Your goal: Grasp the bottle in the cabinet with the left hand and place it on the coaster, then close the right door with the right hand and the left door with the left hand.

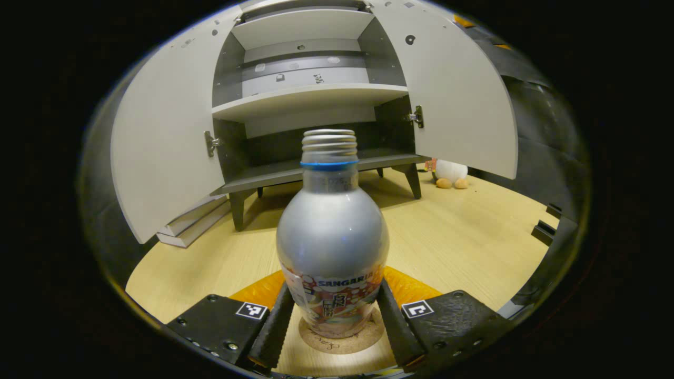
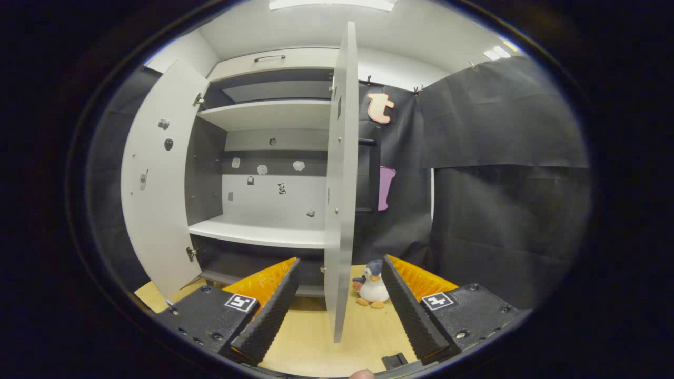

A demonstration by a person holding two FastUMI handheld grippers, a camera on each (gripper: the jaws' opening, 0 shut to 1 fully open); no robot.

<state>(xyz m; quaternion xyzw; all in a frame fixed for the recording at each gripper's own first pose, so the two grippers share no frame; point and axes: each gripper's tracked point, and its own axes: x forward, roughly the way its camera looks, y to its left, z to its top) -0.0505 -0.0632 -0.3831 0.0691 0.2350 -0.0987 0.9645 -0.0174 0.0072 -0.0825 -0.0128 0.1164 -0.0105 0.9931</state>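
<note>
Cork is what sits under the bottle (image 1: 333,237) in the left gripper view: it stands upright on the round coaster (image 1: 342,339), which lies on the wooden floor (image 1: 463,231) near the front edge and well out from the cabinet (image 1: 310,100). The left gripper (image 1: 334,323) brackets the bottle's lower body, one finger on each side, hugging the label. Whether both fingers press on it or have just let go, I cannot tell; the bottle's base looks seated on the coaster, so by my judgement the placing step is at or near its end.

In the right gripper view the right gripper (image 2: 337,308) is spread wide and holds nothing. The edge of the right door (image 2: 339,184) stands between its fingers, touching neither as far as I can see. That position seems chosen so a sideways push can swing the door shut, the next step once the bottle is freed.

Farther off, both doors hang open; the left door (image 2: 158,179) is swung wide, showing bare pale shelves (image 2: 263,231). A small penguin toy (image 2: 373,289) sits on the floor beyond the right door, against the black cloth wall (image 2: 500,184).
</note>
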